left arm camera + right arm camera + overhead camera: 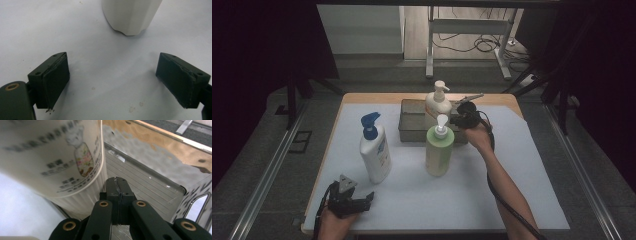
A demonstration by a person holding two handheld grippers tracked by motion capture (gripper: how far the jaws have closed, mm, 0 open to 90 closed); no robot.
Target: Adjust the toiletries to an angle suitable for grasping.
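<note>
Hard to read first: in the high view the right gripper (460, 116) is a dark lump against the grey tray (409, 131), and we cannot make out its jaws there. The cream pump bottle (438, 104) stands in the tray near the tabletop's far edge; its lower body is hidden by the tray wall and by the green pump bottle (439, 150) in front. In the right gripper view the cream bottle (57, 160) is blurred and cut off at the top and left, its label print unreadable.

Right gripper (117, 185): jaws pressed flat together, nothing between them (the seam shows as a thin line). The cream bottle stands just to the left of the closed tips, very close; we cannot tell whether it touches. Beyond the tips lies the tray floor (147, 185).

Left gripper (362, 200) sits at the near left corner of the tabletop, the hand cut off by the frame's bottom edge. In its own view the left gripper (112, 80) has its jaws wide apart over bare white mat, with the base of the white bottle with blue pump (130, 17) ahead, clear of the pads. From above, that bottle (375, 150) stands left of centre.
</note>
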